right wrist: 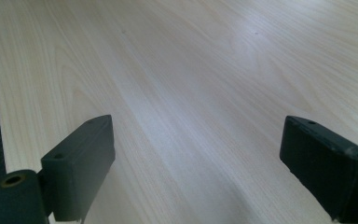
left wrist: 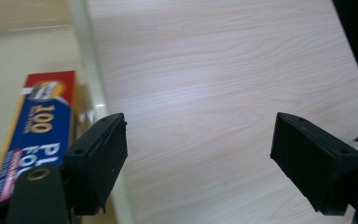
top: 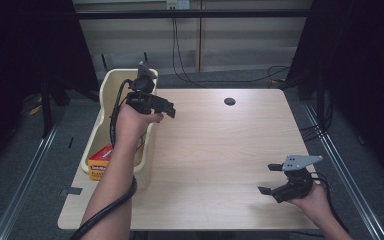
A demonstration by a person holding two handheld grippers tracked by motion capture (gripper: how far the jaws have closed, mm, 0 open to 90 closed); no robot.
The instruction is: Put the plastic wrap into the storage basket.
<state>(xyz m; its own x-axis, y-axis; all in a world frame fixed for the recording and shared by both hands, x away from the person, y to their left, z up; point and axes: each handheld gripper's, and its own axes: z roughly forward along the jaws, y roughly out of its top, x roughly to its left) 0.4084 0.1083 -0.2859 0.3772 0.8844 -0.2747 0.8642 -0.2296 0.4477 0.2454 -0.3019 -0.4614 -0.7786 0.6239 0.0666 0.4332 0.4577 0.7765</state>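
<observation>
High view: rounded cream plastic bin (top: 109, 107).

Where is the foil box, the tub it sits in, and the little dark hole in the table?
foil box (left wrist: 37, 135), left gripper view, on its blue face.
tub (top: 111, 79), high view, on its far rim.
hole (top: 229, 101), high view, on its middle.
</observation>
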